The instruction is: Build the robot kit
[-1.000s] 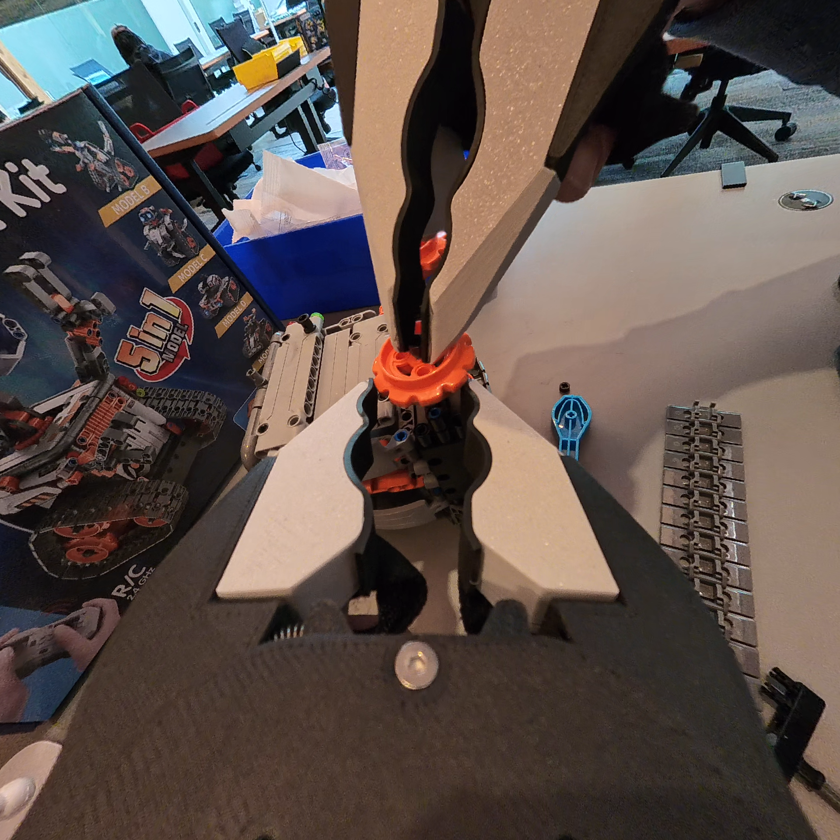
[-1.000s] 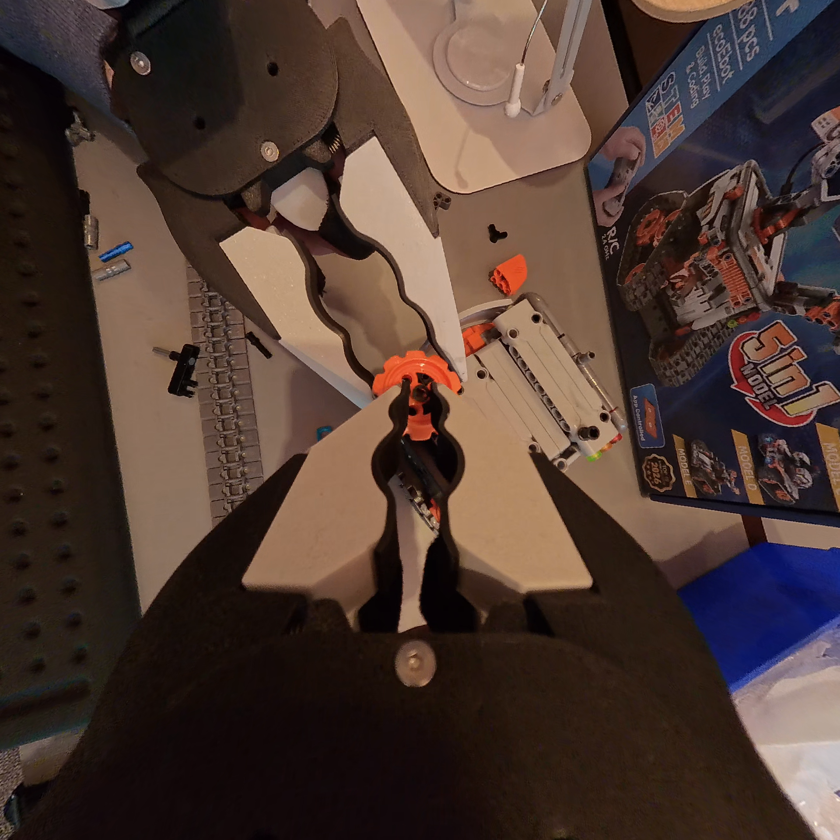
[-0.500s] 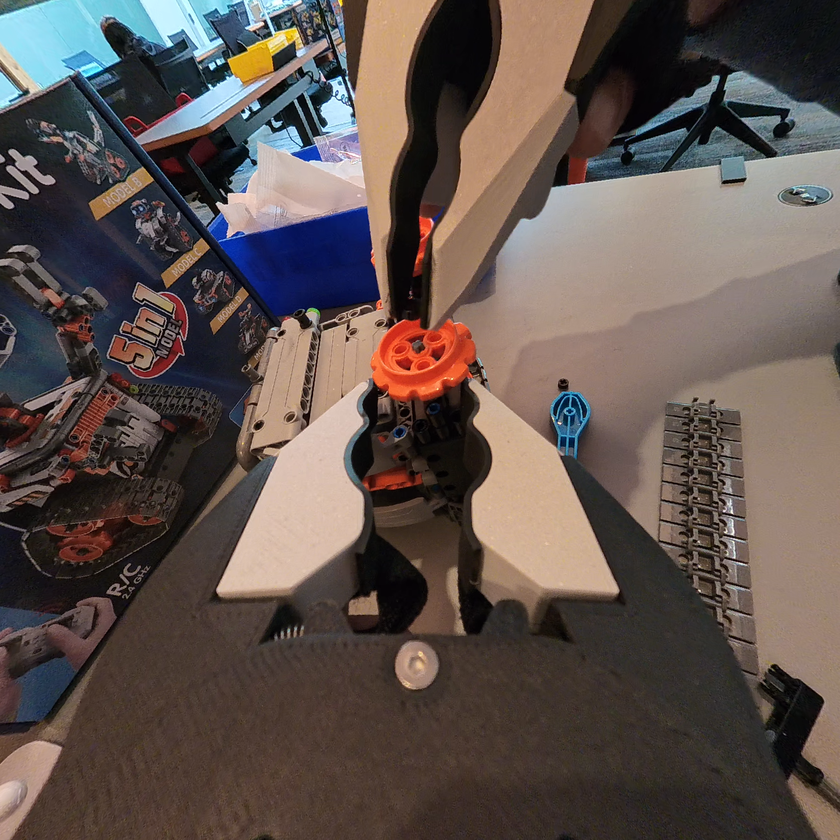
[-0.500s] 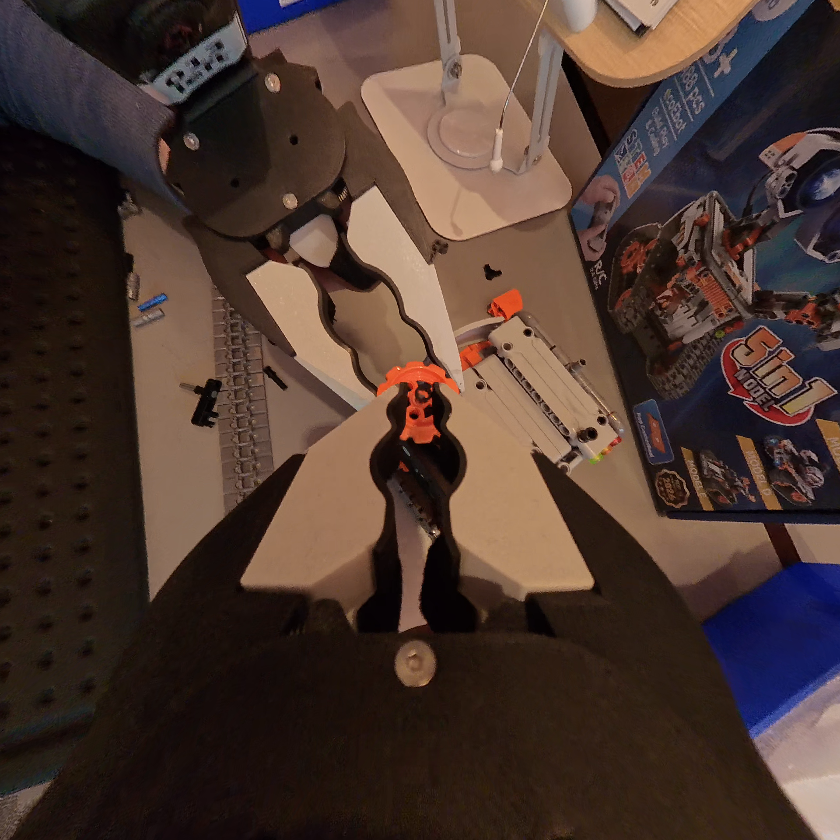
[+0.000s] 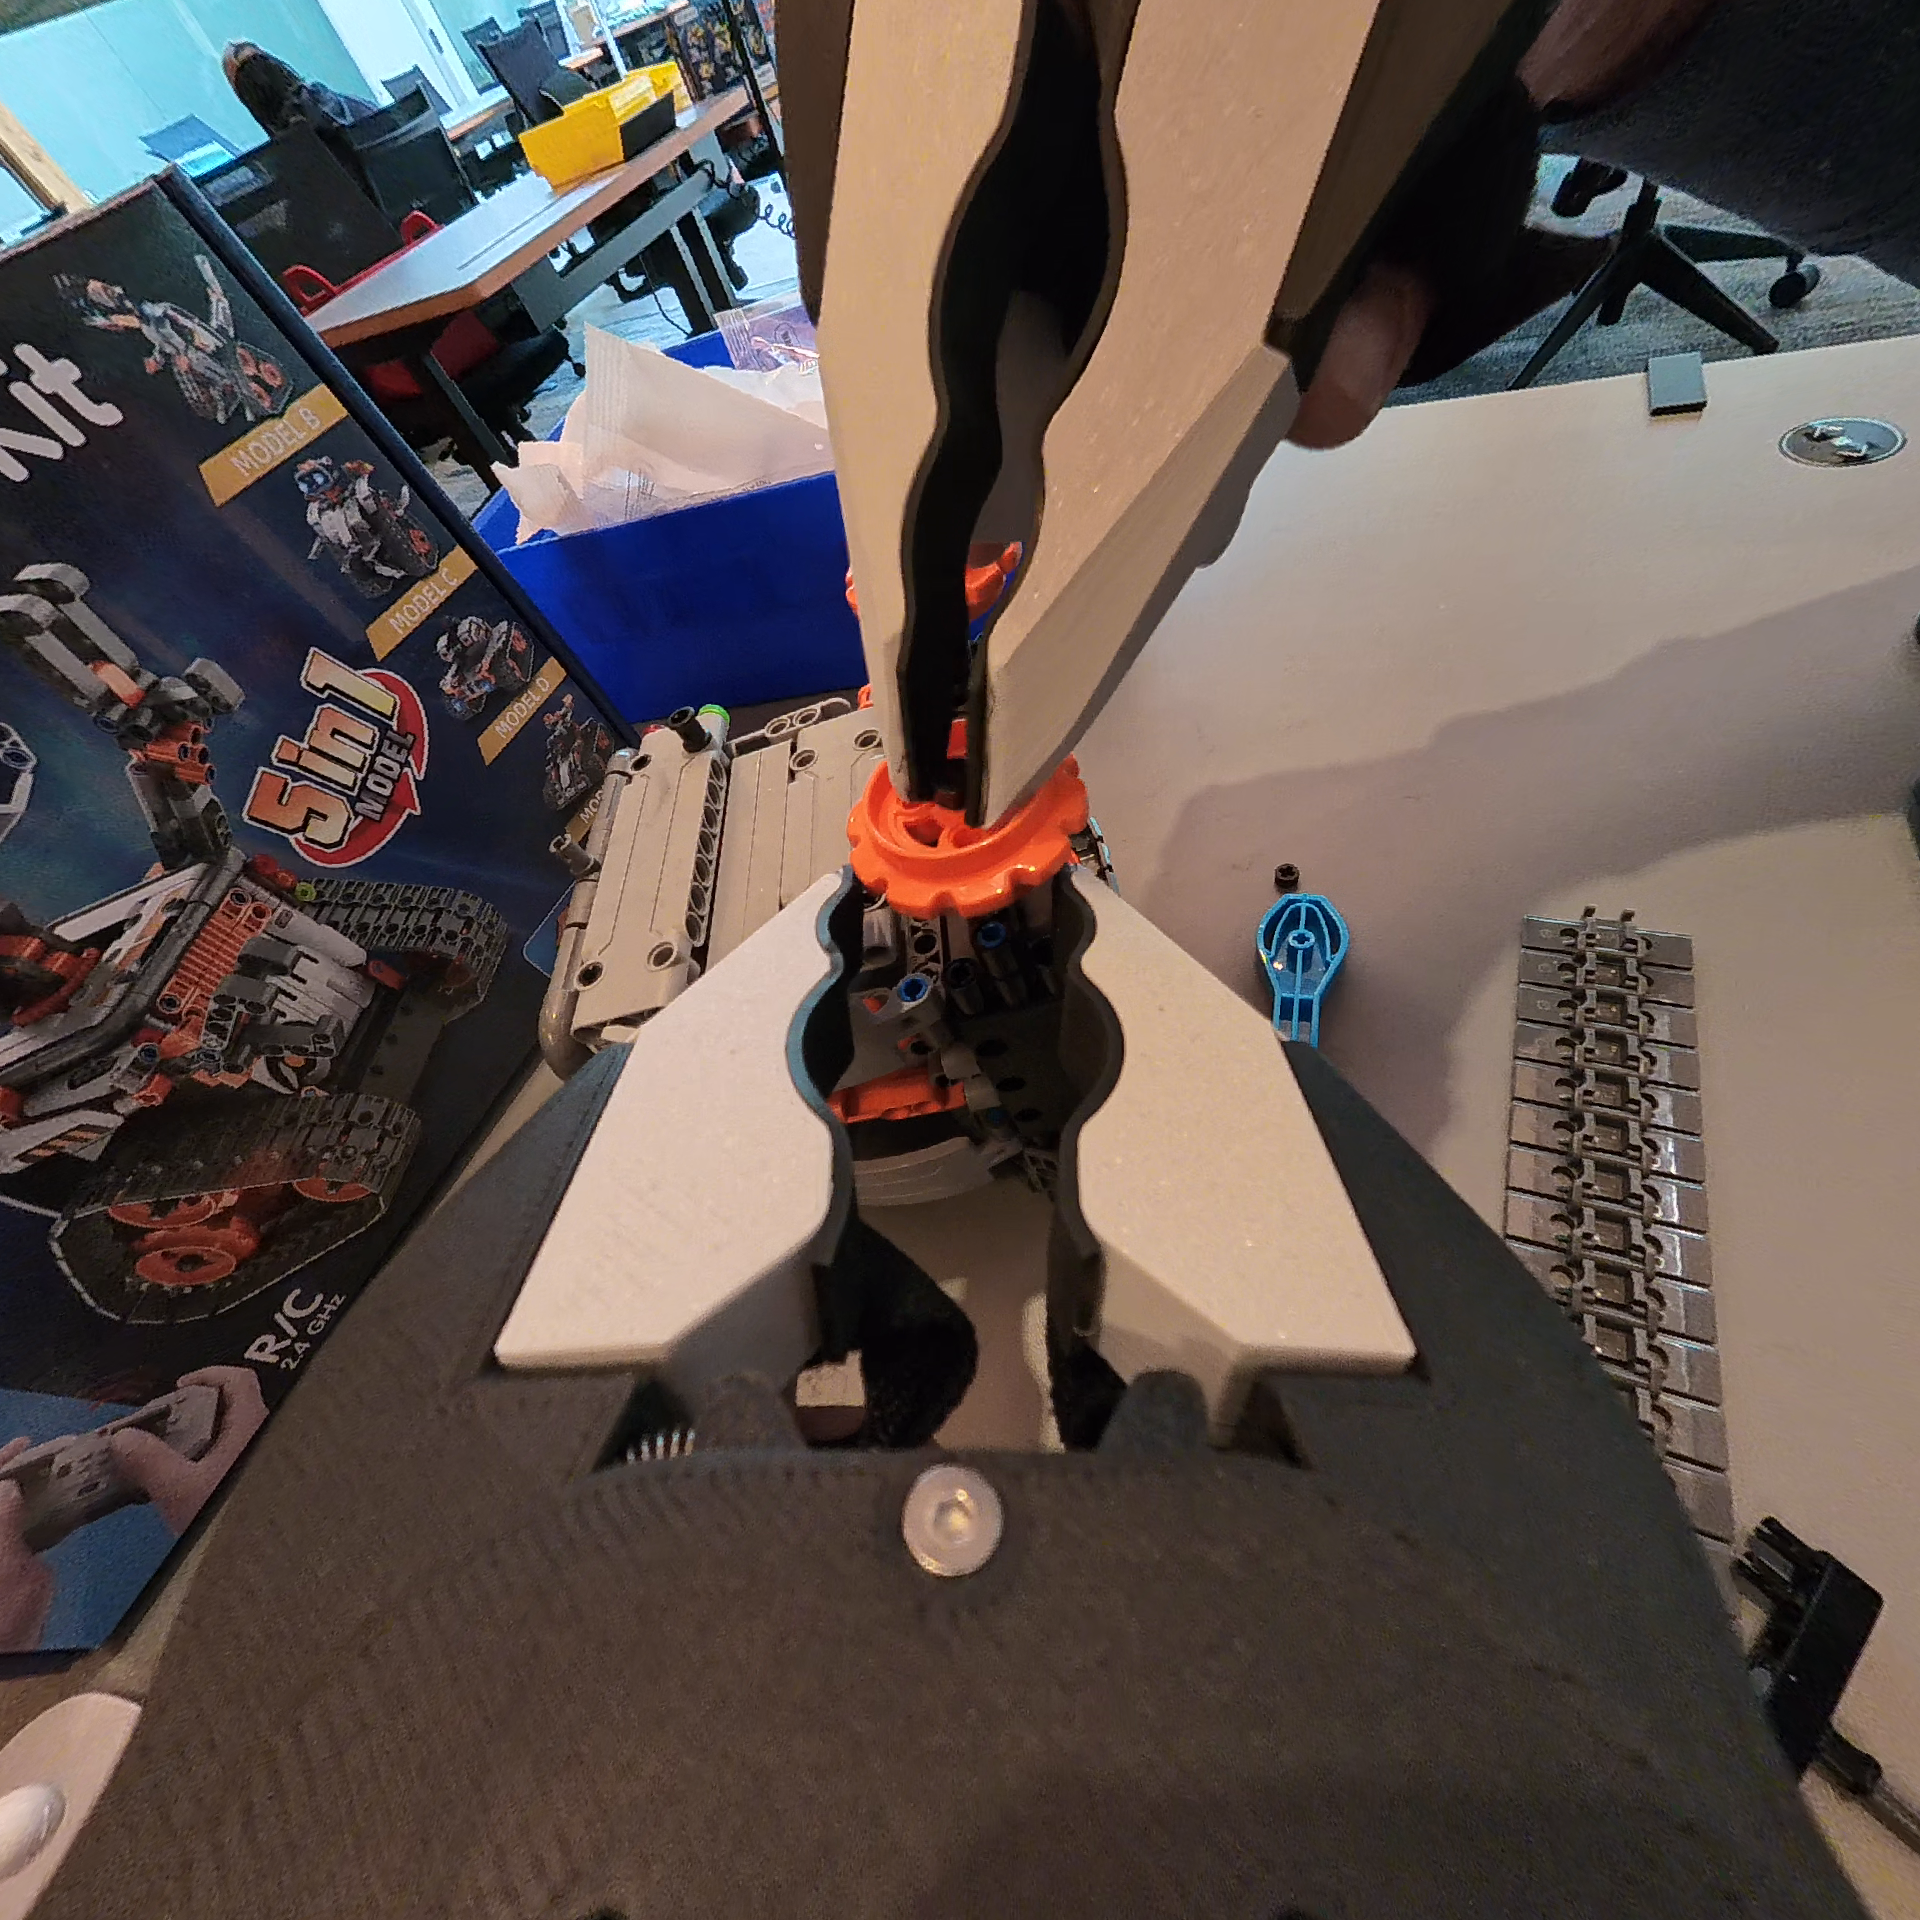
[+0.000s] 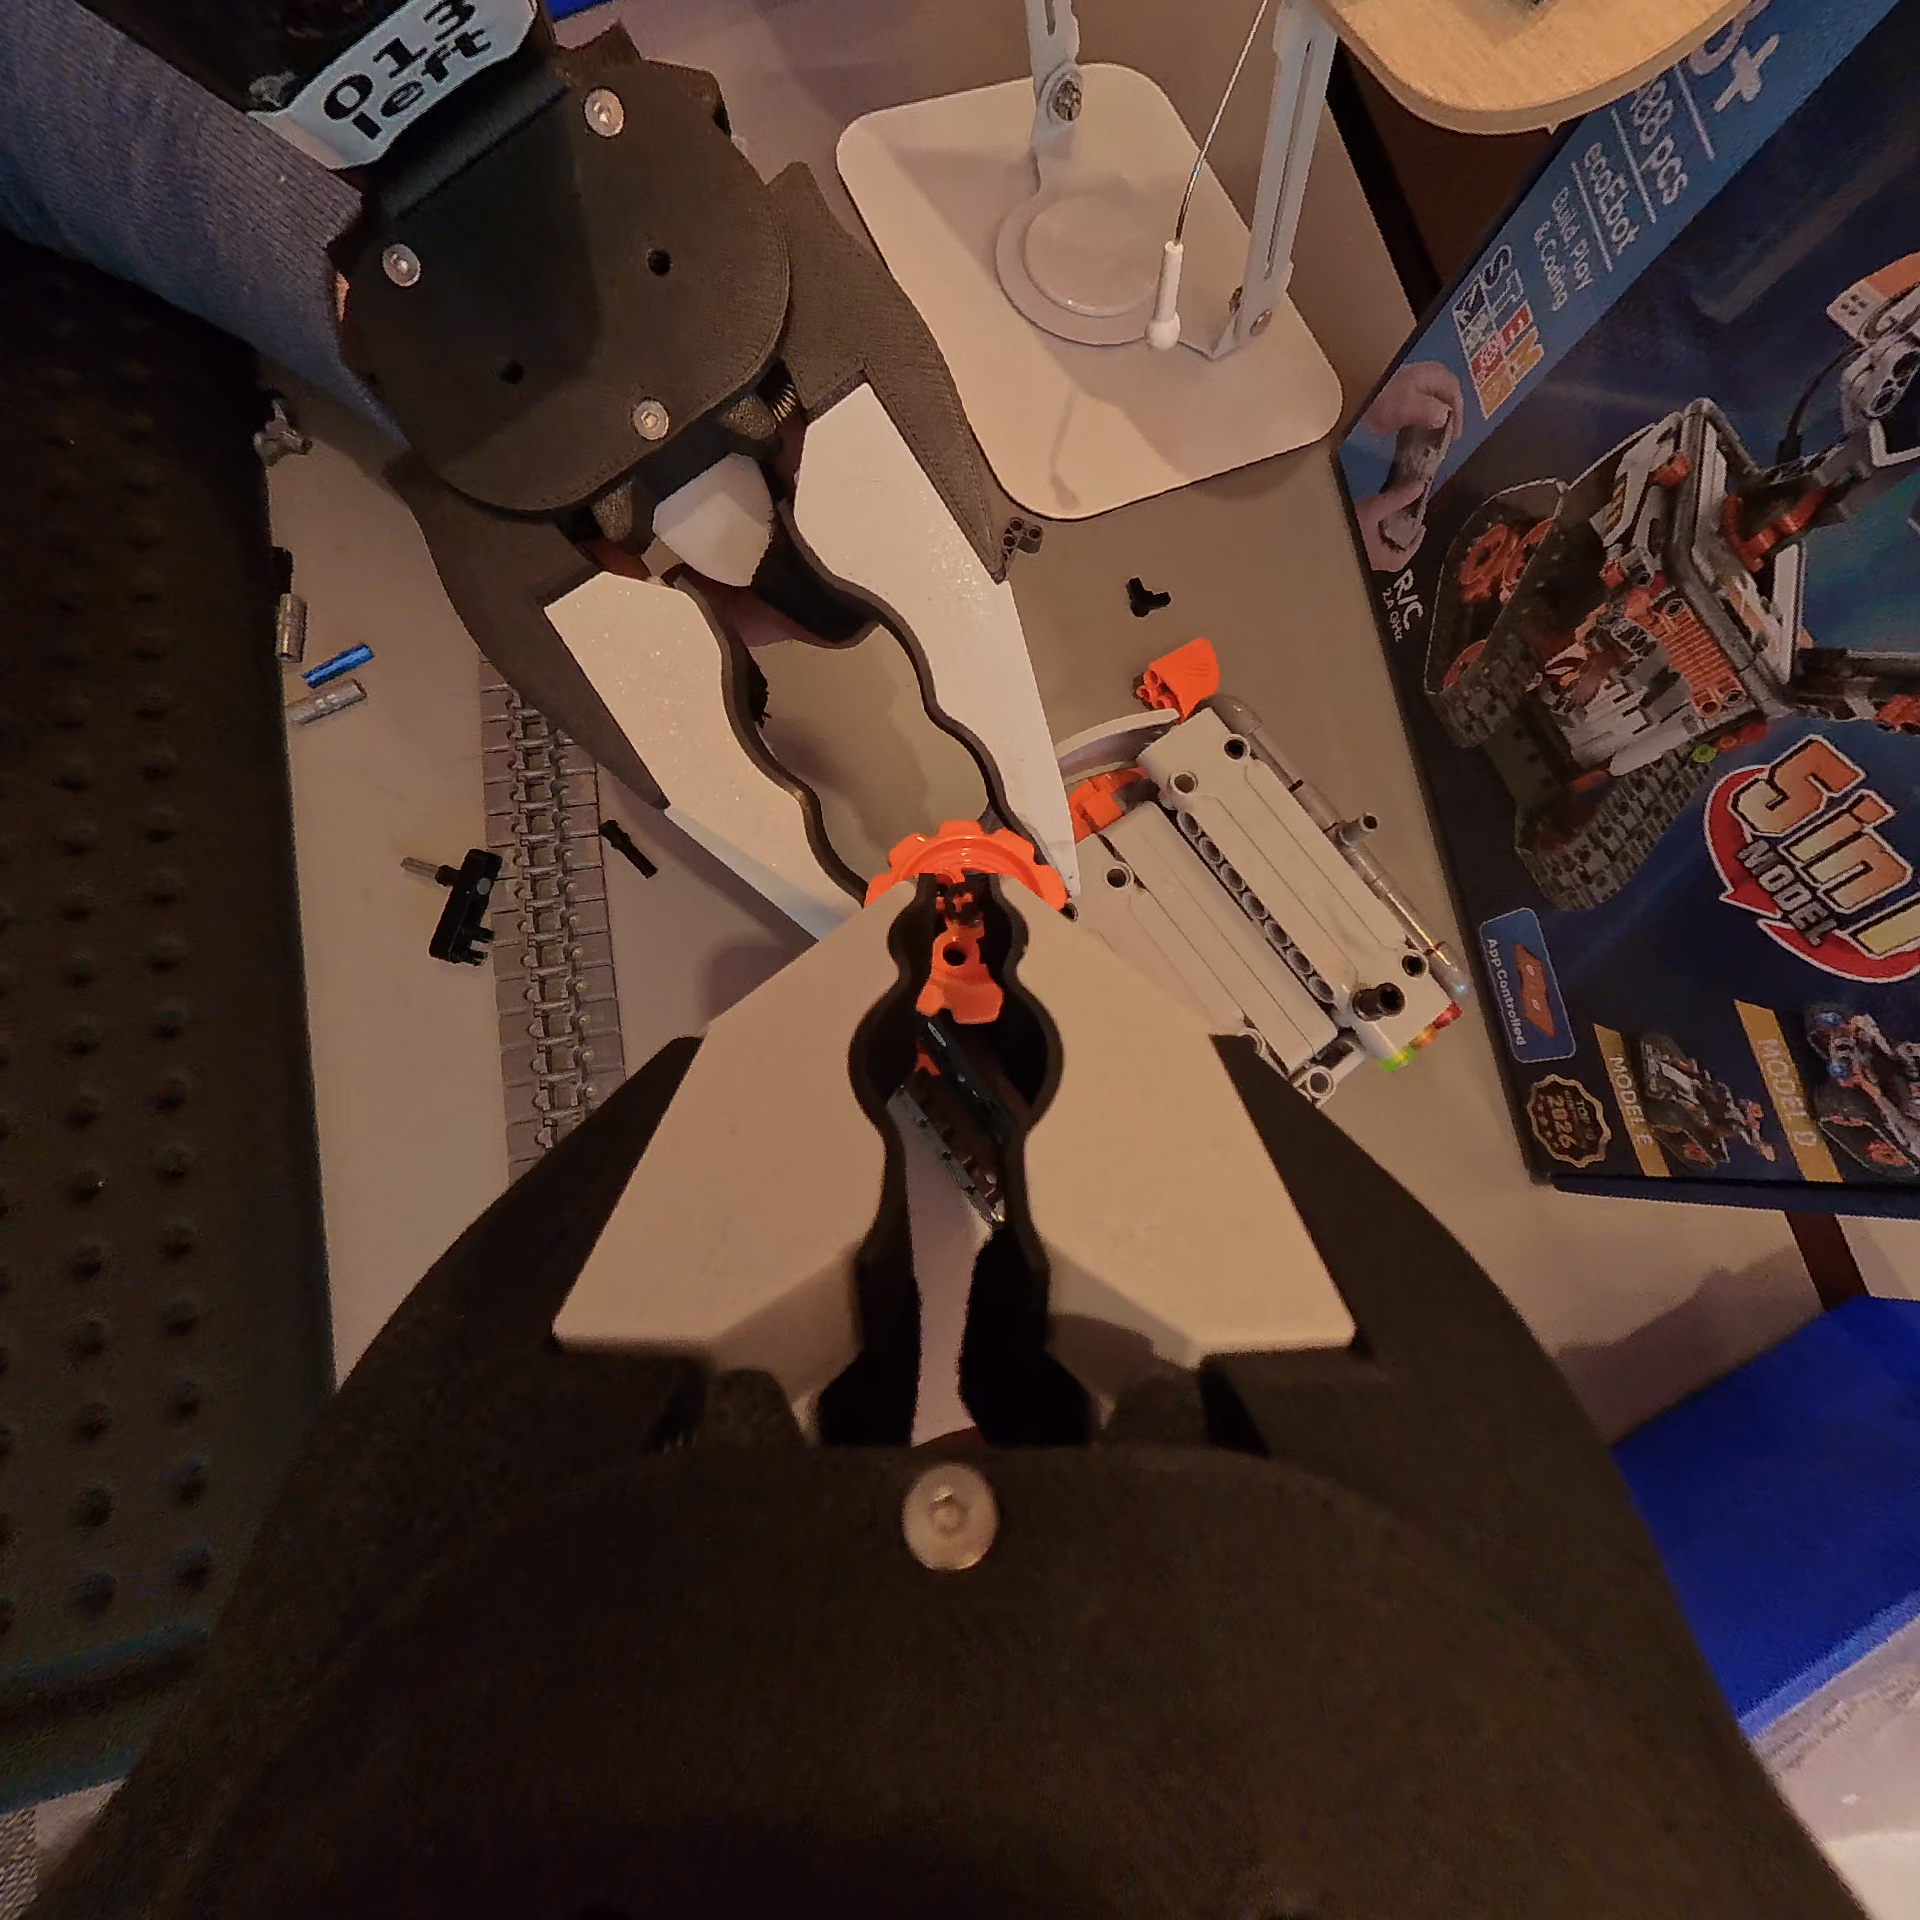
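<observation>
The left gripper [image 5: 961,914] is clamped on a small brick assembly [image 5: 951,1023] of grey, black and orange parts, which fills the gap between its two white fingers [image 5: 696,1132]. An orange toothed wheel [image 5: 966,862] sits on top of the assembly, just past the fingertips. The right gripper [image 6: 961,899] comes down from above with its jaws nearly together, its tips pressed onto the wheel's hub; whether they pinch anything there cannot be told. A second orange piece [image 6: 961,971] shows between the right fingers. Just behind the wheel lies a grey beam block [image 5: 707,883], close against the left fingertip, with a printed kit box [image 5: 229,831] standing beside it and a blue bin [image 5: 686,592] beyond. On the other side the table [image 5: 1507,727] is open as far as a blue paddle-shaped part [image 5: 1299,961] and a strip of grey track links [image 5: 1605,1122], which runs along the table edge.
</observation>
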Available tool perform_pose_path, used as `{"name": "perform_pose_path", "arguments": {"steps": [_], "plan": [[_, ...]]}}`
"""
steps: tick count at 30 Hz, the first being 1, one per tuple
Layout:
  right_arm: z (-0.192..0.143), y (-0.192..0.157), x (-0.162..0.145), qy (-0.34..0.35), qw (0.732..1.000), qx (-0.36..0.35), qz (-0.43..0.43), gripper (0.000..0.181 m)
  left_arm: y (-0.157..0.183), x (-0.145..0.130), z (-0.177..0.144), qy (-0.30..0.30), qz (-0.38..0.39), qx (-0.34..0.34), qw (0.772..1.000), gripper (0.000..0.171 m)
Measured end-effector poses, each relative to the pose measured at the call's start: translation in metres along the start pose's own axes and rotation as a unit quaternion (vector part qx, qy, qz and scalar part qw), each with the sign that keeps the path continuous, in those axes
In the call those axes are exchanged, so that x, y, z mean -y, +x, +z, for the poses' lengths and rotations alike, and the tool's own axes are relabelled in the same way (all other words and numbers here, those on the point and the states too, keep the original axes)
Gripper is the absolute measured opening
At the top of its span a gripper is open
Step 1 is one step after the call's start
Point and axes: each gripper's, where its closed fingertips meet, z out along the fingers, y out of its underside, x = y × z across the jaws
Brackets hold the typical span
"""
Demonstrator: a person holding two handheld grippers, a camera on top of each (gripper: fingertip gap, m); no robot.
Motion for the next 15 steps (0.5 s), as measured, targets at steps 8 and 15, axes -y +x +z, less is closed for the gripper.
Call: {"name": "perform_pose_path", "arguments": {"steps": [8,15], "plan": [[-0.0004,0.0012,-0.0008,0.001,1.000,-0.002,-0.001,0.008,-0.0002,0.0001,0.0001,0.000,0.005,0.002,1.000,0.036],[-0.0006,0.0015,-0.0013,0.003,1.000,-0.001,0.002,0.008,-0.0055,0.0021,-0.0056,0.000,0.031,0.014,0.999,0.039]]}}
